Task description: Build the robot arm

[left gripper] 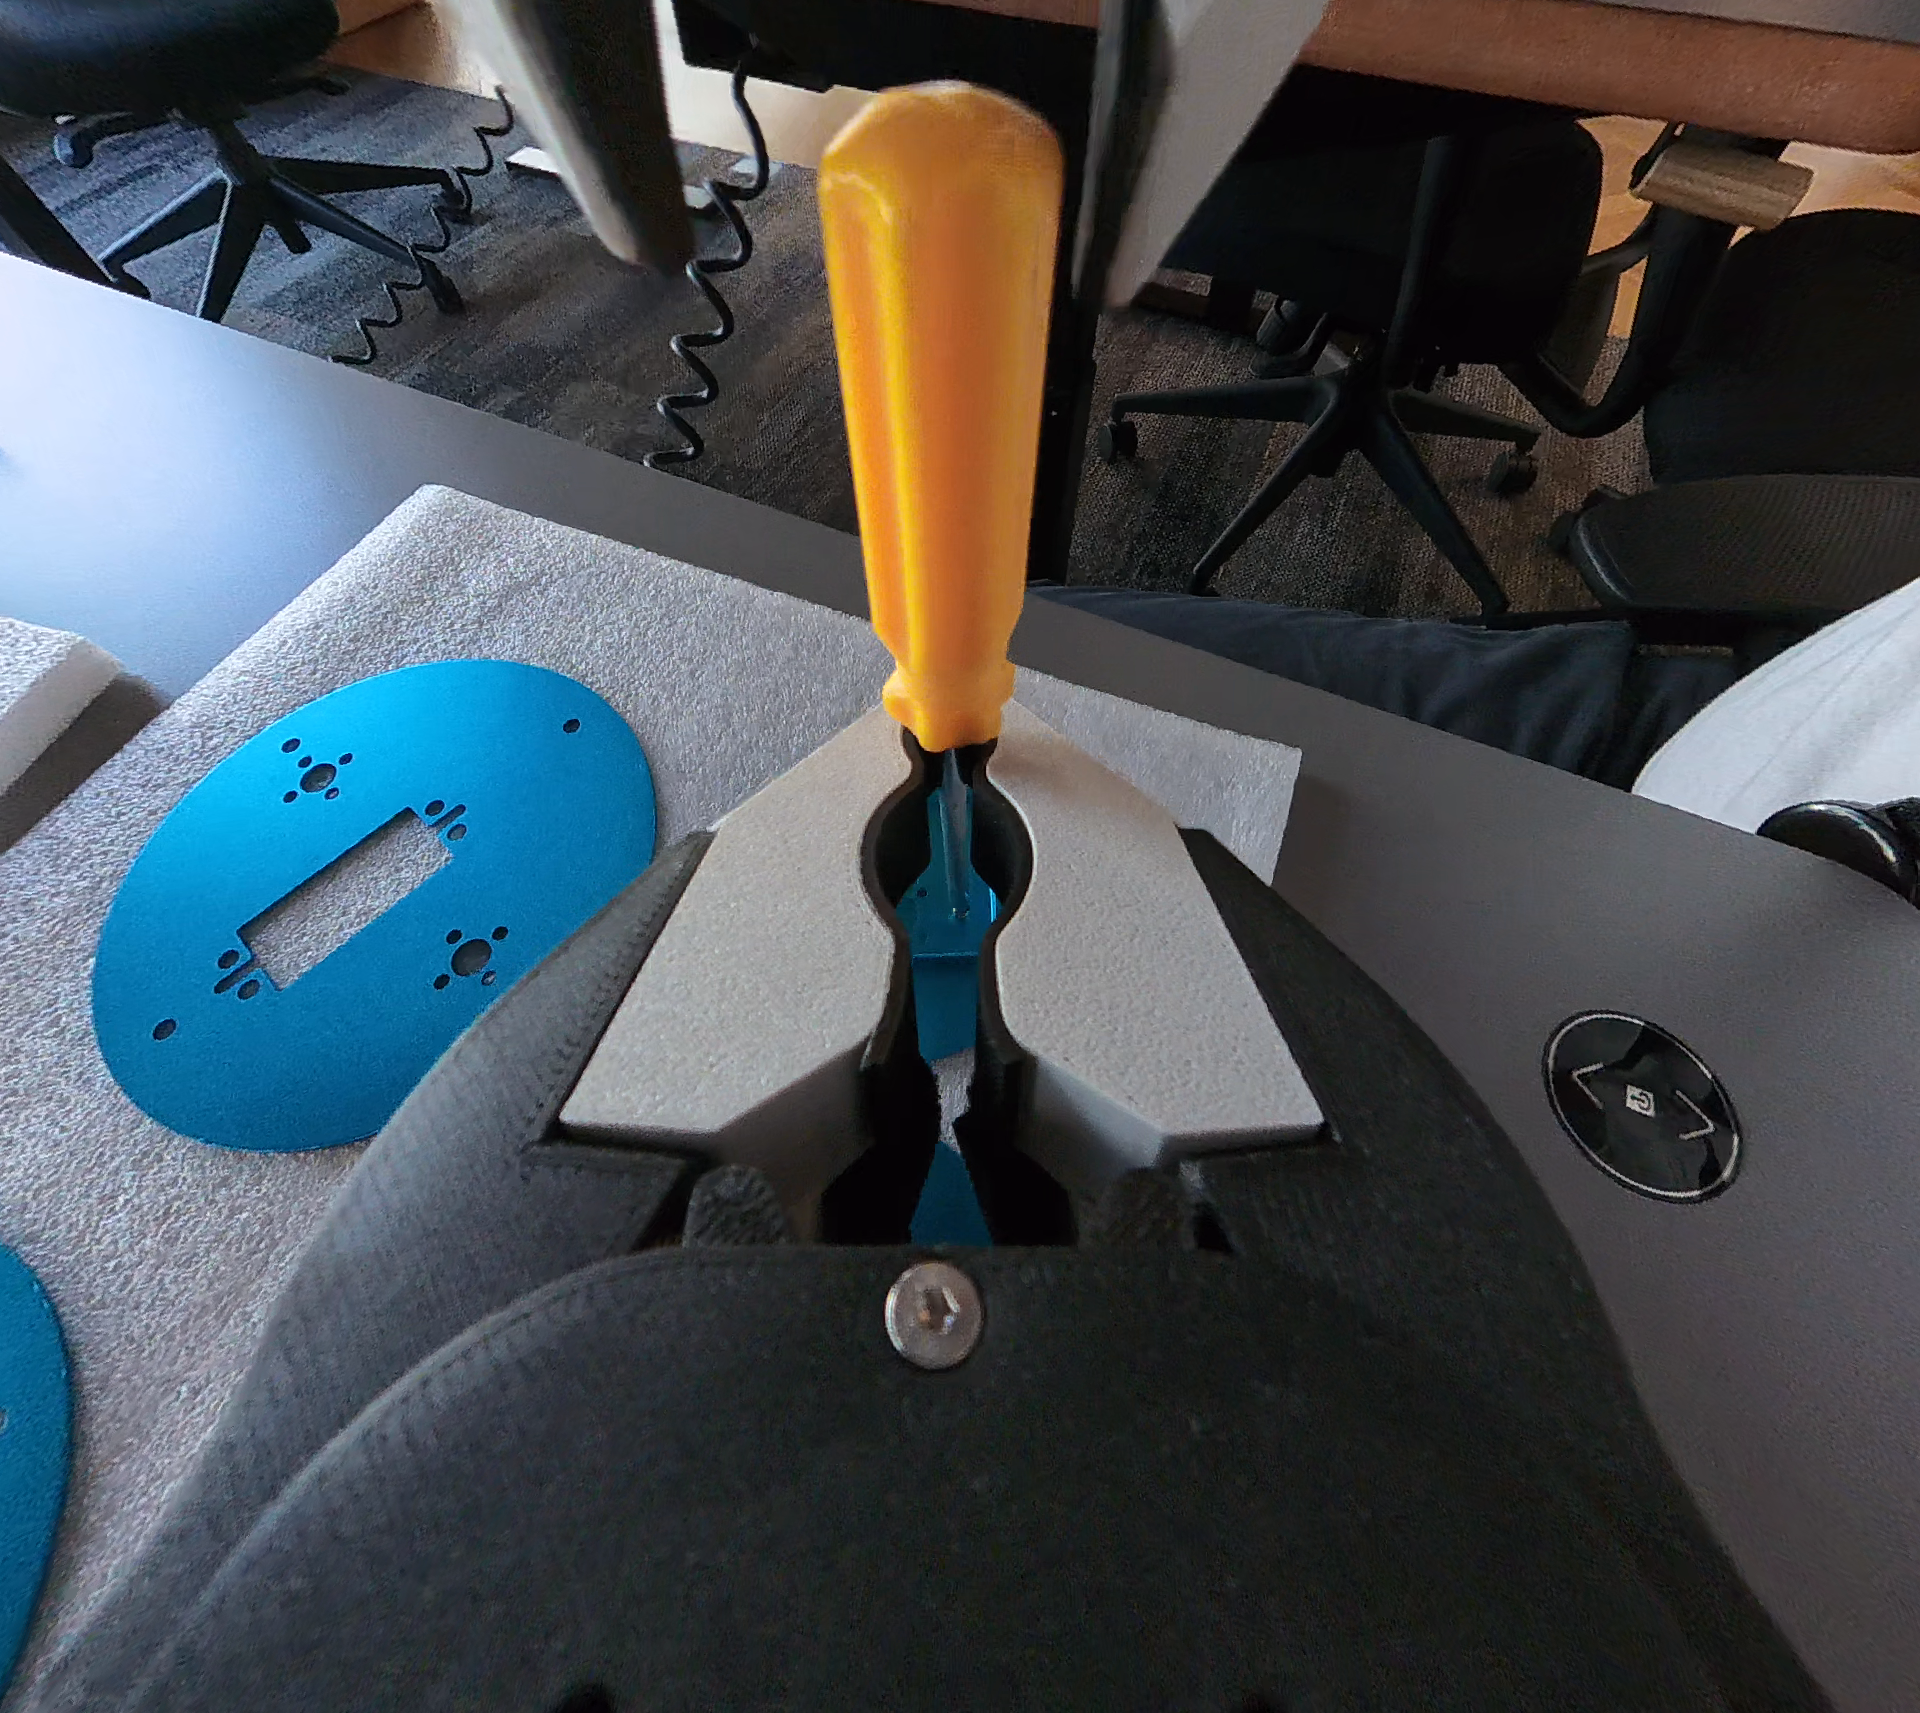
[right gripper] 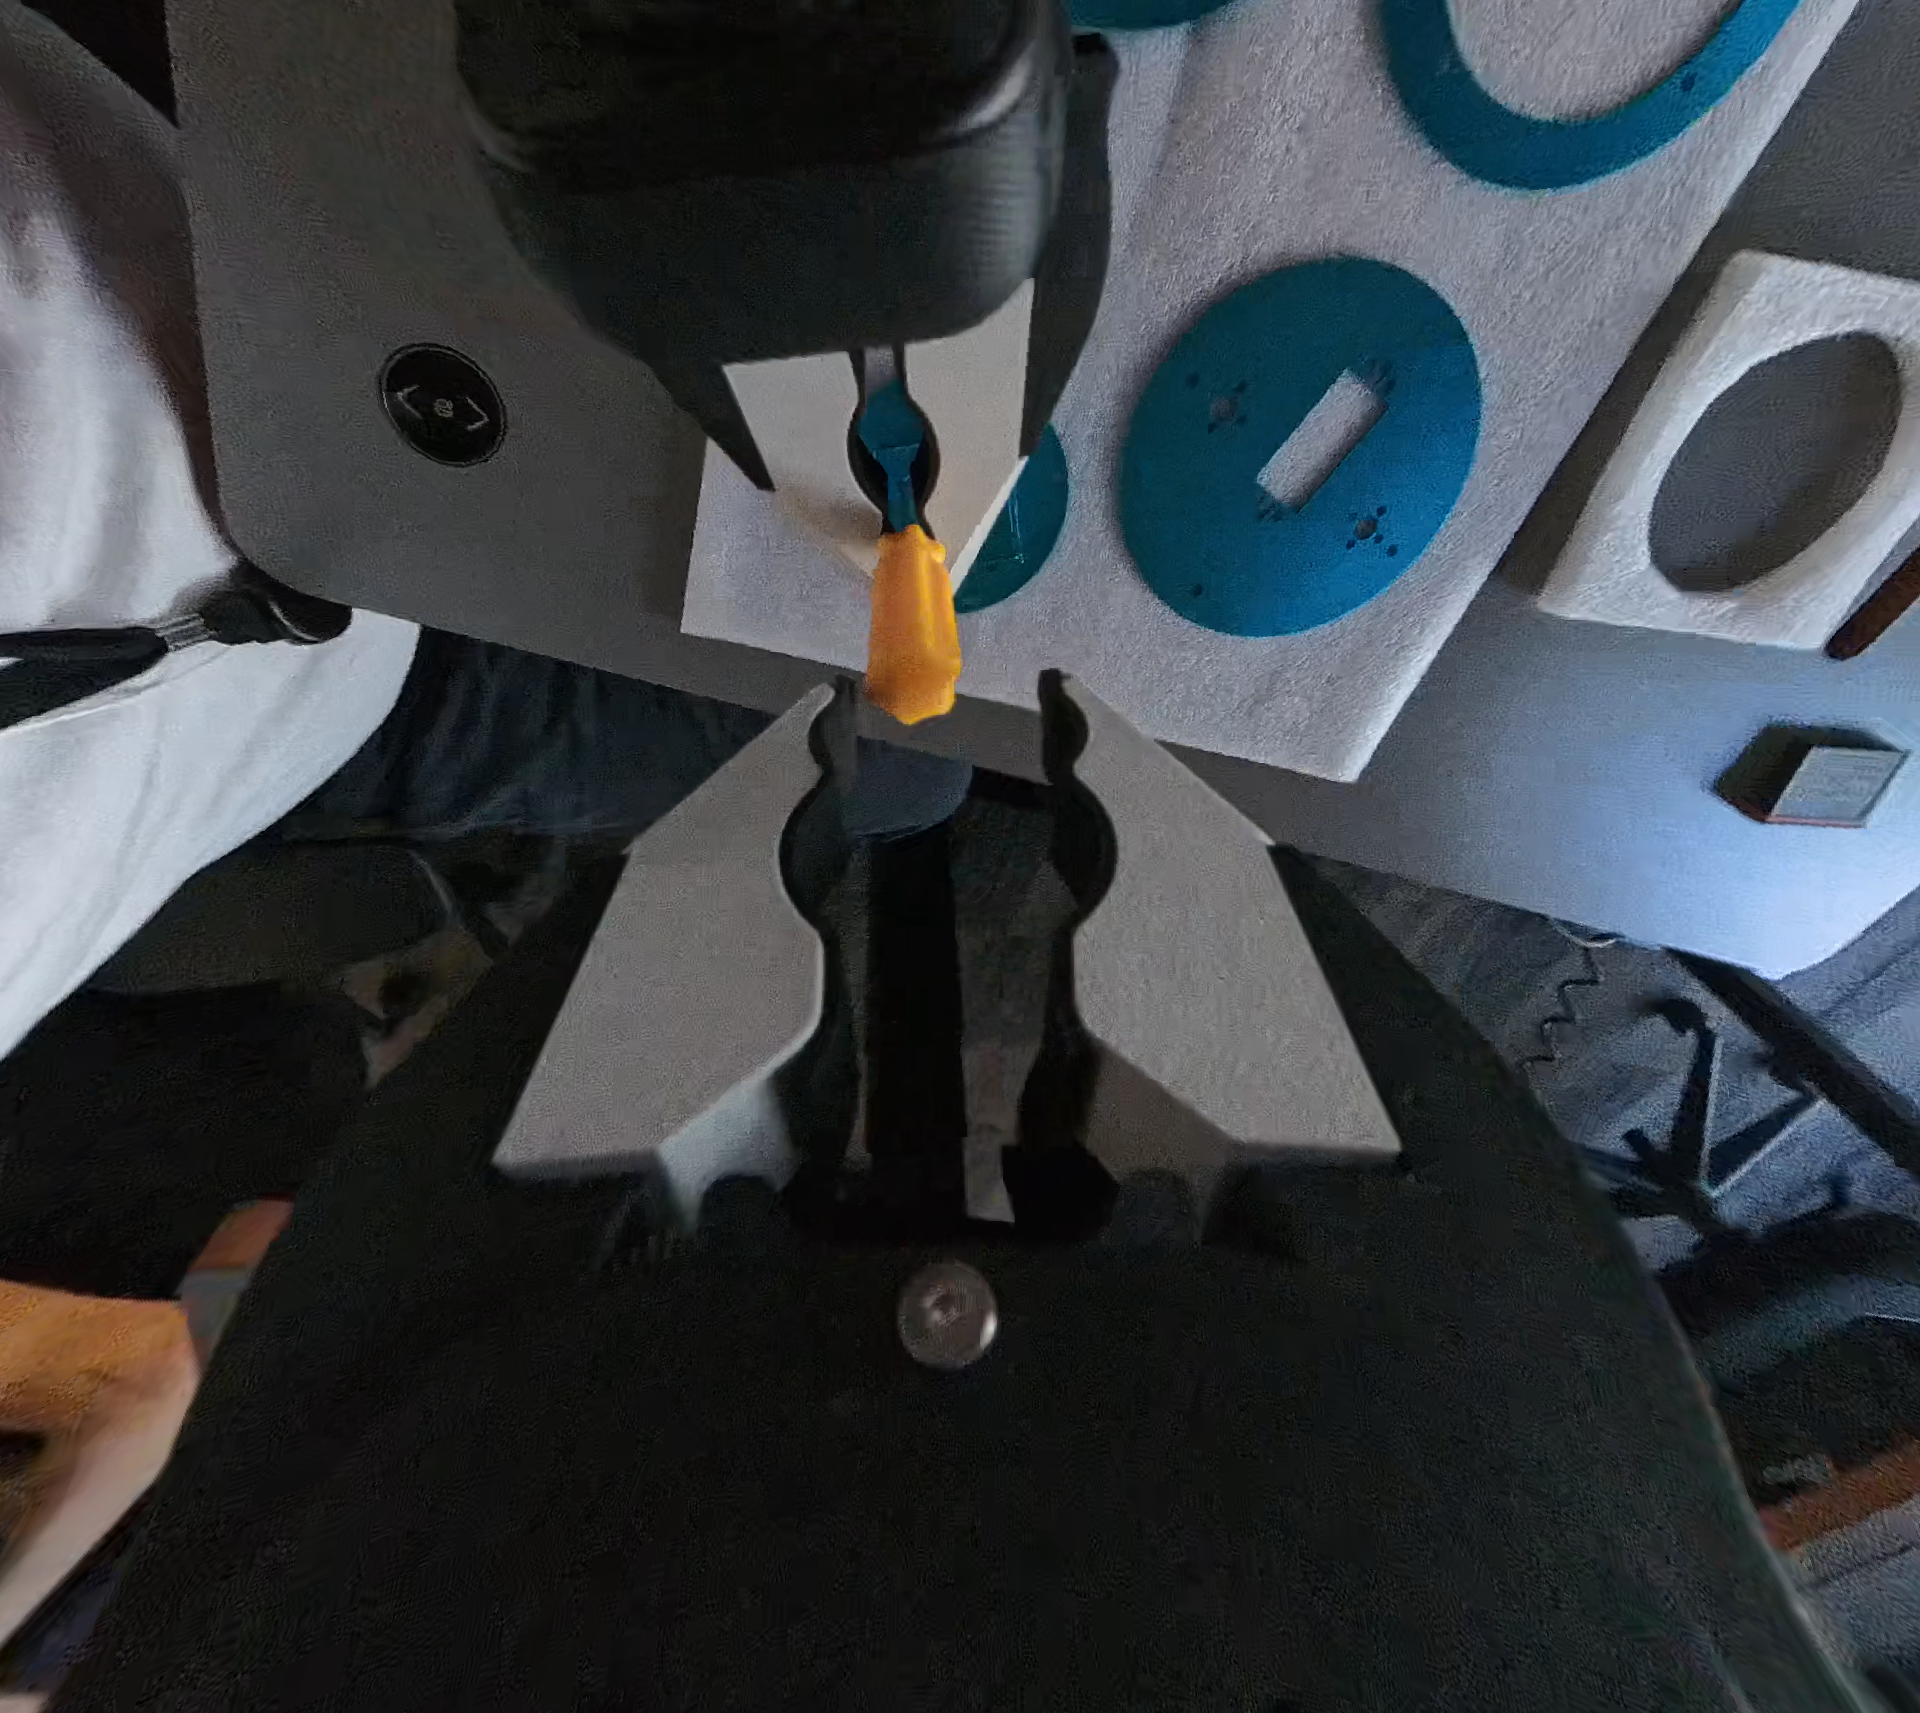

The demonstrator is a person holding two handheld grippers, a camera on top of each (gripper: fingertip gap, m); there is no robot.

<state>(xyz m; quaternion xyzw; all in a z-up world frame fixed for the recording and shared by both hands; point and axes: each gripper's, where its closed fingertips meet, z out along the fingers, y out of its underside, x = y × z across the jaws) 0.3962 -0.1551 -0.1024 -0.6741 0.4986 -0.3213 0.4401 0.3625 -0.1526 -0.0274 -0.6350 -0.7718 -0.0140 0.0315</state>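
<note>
Gripping the screwdriver (left gripper: 940, 416) at its thin neck, my left gripper (left gripper: 948, 744) was closed over the foam pad (left gripper: 499, 603). My right gripper (right gripper: 940, 702) stood wide beside the handle end. It looked light, stiff, smooth. Only the right view showed blue rings (right gripper: 1621, 136); the left showed office chairs (left gripper: 208, 105).

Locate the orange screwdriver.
In both views the orange screwdriver stands centre, its neck clamped in the left gripper, handle between the open right gripper's fingers.
</note>
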